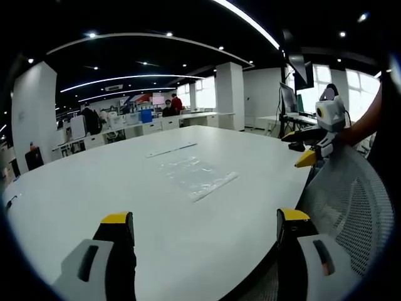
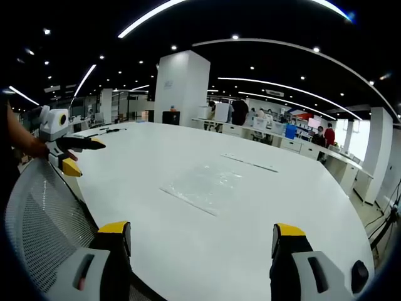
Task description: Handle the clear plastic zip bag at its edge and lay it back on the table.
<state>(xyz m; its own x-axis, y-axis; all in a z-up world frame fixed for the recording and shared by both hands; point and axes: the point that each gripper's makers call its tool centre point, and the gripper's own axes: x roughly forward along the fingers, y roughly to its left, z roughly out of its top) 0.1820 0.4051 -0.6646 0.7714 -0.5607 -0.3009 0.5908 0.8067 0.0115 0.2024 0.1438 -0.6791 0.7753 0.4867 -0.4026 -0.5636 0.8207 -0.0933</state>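
Clear plastic, the zip bag point(image 1: 195, 175) lies flat on the white table point(image 1: 125, 188), out in the middle of the tabletop and well ahead of both grippers. In the right gripper view the bag point(image 2: 203, 187) looks like a pale, slightly crinkled rectangle, with nothing touching it. A thin flat strip point(image 1: 170, 150) lies on the table just beyond the bag, apart from it; the right gripper view shows the same strip point(image 2: 249, 162) on the bag's far side.

From the bottom of the left gripper view the left gripper point(image 1: 205, 226) rises with its yellow-tipped jaws spread wide, holding nothing, over the near edge of the table. The right gripper point(image 2: 203, 233) stands the same way in its own view: jaws spread wide, nothing between them, short of the bag.

Each gripper also appears in the other's view, held by a hand at the table's edge beside a grey mesh chair back point(image 1: 351, 200). In the left gripper view the right gripper point(image 1: 307, 147) comes in from the right, and its yellow tips stand apart. In the right gripper view the left gripper point(image 2: 74, 157) comes in from the left, its tips apart too, above the mesh chair back point(image 2: 44, 213).

Behind the table are desks, a white column point(image 2: 182, 88) and people standing in an open office.
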